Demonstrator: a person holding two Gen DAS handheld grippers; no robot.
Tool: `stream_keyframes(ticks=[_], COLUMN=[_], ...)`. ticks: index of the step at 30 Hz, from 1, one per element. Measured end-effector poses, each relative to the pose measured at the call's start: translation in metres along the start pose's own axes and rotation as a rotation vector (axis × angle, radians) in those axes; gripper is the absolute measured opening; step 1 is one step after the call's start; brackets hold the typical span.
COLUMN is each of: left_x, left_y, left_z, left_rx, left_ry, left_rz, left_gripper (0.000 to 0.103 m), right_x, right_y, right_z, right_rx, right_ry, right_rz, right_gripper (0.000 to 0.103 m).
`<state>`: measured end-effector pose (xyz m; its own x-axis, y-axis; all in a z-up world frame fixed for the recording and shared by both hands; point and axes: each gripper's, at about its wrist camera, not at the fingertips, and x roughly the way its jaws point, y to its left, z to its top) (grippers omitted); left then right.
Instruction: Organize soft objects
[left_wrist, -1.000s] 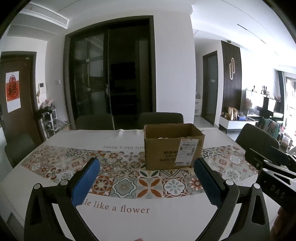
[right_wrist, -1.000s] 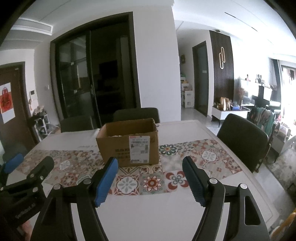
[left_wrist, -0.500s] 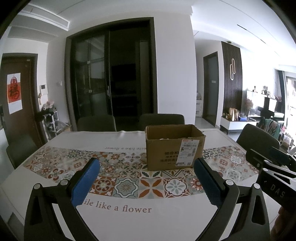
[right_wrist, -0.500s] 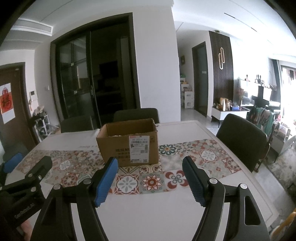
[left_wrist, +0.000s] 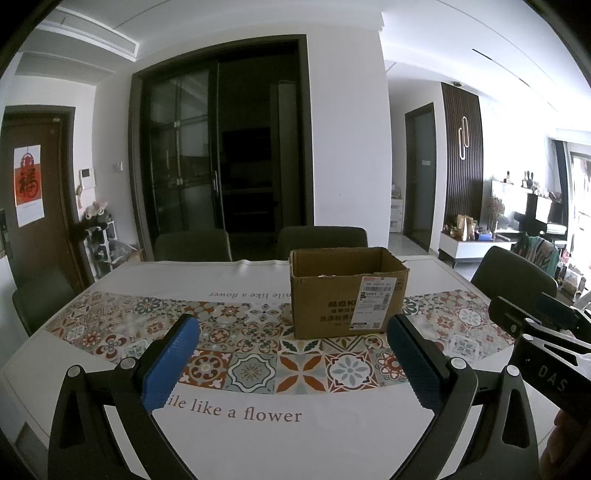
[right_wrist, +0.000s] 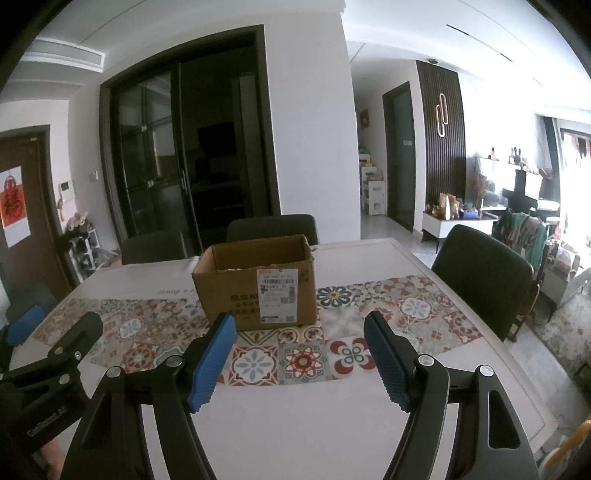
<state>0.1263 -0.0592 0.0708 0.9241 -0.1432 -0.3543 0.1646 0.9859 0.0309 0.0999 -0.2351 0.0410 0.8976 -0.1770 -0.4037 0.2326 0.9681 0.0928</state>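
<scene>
An open brown cardboard box (left_wrist: 347, 291) with a white shipping label stands on the patterned tablecloth (left_wrist: 255, 369), also in the right wrist view (right_wrist: 256, 284). Pale items barely show inside it; I cannot tell what they are. My left gripper (left_wrist: 291, 363) is open and empty, held above the table in front of the box. My right gripper (right_wrist: 301, 356) is open and empty, also short of the box. No soft object lies on the table in view.
Dark chairs stand behind the table (left_wrist: 192, 245) (left_wrist: 321, 238) and at its right side (right_wrist: 484, 280). The right gripper's body (left_wrist: 543, 350) shows at the left view's right edge. The left gripper's body (right_wrist: 48, 373) shows at the right view's left edge.
Both grippers stay open and empty. The views shift only slightly, with the box sitting a little lower in the left wrist view.
</scene>
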Motion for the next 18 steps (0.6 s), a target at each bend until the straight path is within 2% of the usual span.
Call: stream_keyframes(ticks=[18], left_x=[-0.0030], left_y=[-0.0004], left_z=[-0.0023], left_rx=[0.005], left_ry=[-0.007], left_rz=[0.001], left_gripper=[0.103], right_x=[-0.0003], right_y=[-0.0022], right_z=[-0.0025], right_rx=[-0.002], right_ry=[0.004], right_rz=[0.001], right_gripper=[0.074])
